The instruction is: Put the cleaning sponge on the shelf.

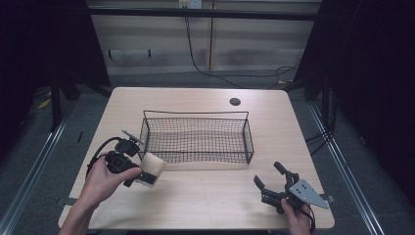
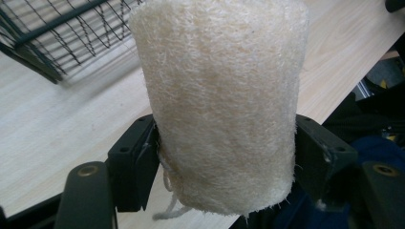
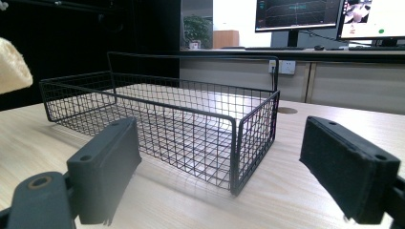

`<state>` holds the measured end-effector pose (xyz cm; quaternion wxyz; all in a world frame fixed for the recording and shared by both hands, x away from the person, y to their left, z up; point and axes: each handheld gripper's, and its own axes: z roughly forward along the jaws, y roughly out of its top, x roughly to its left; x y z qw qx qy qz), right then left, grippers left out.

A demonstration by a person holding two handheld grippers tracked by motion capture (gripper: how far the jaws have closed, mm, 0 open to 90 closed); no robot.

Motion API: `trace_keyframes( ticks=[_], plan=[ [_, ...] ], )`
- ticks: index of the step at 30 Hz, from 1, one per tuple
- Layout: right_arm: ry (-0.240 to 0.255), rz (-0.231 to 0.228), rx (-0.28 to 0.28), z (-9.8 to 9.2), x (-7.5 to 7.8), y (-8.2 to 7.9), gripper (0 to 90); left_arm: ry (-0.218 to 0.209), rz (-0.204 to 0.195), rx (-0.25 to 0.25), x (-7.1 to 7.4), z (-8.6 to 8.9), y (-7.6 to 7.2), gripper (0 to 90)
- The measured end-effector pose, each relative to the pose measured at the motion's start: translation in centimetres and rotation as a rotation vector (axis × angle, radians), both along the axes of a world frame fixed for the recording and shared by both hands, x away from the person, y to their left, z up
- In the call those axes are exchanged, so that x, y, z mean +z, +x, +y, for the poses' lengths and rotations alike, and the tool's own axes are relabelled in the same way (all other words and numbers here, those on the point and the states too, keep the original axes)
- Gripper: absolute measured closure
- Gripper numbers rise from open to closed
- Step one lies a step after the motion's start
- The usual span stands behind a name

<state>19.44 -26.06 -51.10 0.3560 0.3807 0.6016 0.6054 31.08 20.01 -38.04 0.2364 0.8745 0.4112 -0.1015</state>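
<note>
High view: a pale wooden table carries a black wire basket that stands near the middle, its long sides parallel to the table's near and far edges. The left gripper, held in the person's left hand over the near-left part of the table, is clenched on a cream loofah sponge, a stubby, coarse-fibred roll that lies just outside the basket's near-left corner. Whether the sponge rests on the tabletop or hangs slightly above it cannot be told with certainty from above, though the faint shadow beneath it suggests a small gap. Left gripper view: the two black jaws press against opposite sides of the sponge low on its length, and a short loop of cord hangs from its lower end (the basket's corner shows at upper left, apart from the sponge). The right gripper, held in the right hand near the table's near-right corner, is released, its jaws spread wide with nothing between them. Right gripper view: the jaws frame the basket, which is empty, and the sponge's end shows at the left edge of the picture, above the level of the tabletop.
</note>
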Motion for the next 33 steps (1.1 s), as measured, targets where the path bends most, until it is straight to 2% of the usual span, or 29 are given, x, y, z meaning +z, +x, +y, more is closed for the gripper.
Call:
trace_keyframes(
  ticks=[3,7,30,33],
  plan=[
    [0.001,-0.002,0.0,0.0,0.0,0.0,12.8,-0.027,0.007,0.004,0.7,-0.1,0.3,30.9],
    [-0.001,-0.001,-0.004,0.0,0.0,0.0,12.8,-0.038,0.004,0.01,1.3,-0.2,0.8,30.9],
    [0.001,0.0,0.0,0.0,0.0,0.0,12.7,-0.005,0.027,0.147,3.2,-1.8,3.7,30.9],
    [0.001,-0.002,0.0,0.0,0.0,-0.1,12.8,-0.004,0.023,0.185,3.7,-2.0,4.0,30.9]
  ],
)
